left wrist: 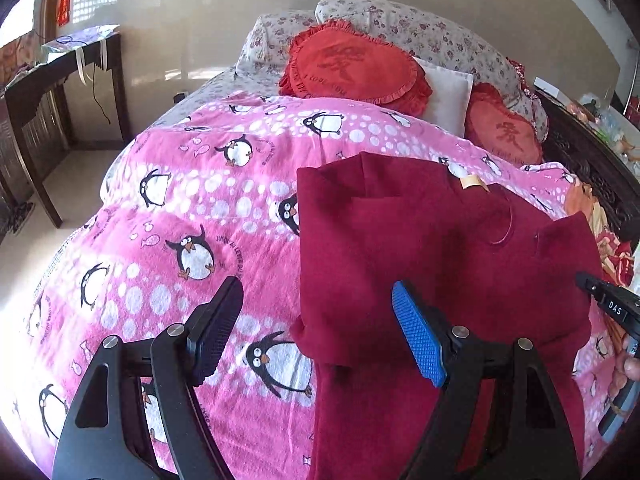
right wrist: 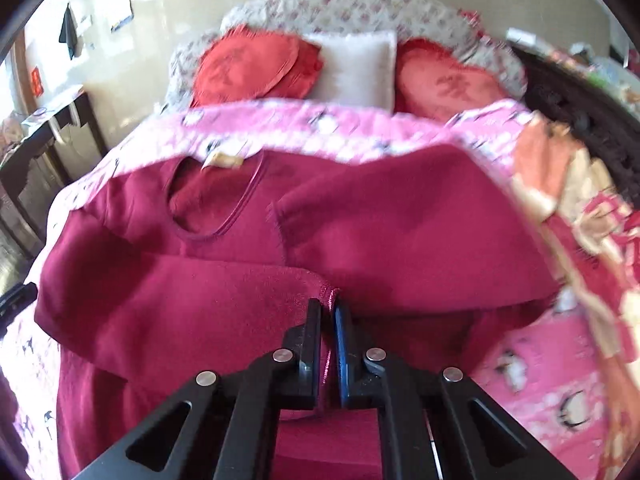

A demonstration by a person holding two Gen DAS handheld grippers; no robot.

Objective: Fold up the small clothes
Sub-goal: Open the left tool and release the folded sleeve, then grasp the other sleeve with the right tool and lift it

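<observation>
Dark red fleece pullover with a round neckline [right wrist: 224, 208] lies spread on a pink penguin-print blanket [left wrist: 192, 208] covering the bed. Part of it is folded over itself, and a tan neck label [left wrist: 474, 182] shows at the collar.

Right gripper [right wrist: 329, 304]: fingers together, clamped on a hemmed edge of the pullover. A pinch of red fabric sticks out between the black pad and the blue pad. The edge looks like a sleeve cuff, but this view is motion-blurred so that is not sure. The rest of the garment spreads ahead of this gripper and to both its sides.

Left gripper [left wrist: 316, 320]: fingers well apart, nothing pinched. Its blue pad [left wrist: 418, 336] sits over the pullover's left part and its black pad [left wrist: 218, 328] over bare blanket; the garment's left edge runs between the two. Contact with the cloth cannot be told.

Ahead of both tools at the head of the bed: two red heart-shaped ruffled cushions [left wrist: 352, 68], a small white pillow [right wrist: 354, 68] between them, and floral-print pillows [left wrist: 420, 36] behind. Left of the left tool, a dark wooden side table [left wrist: 60, 92] stands by the wall. Right of the right tool, an orange-and-red patterned cloth [right wrist: 572, 200] lies at the bed edge.
</observation>
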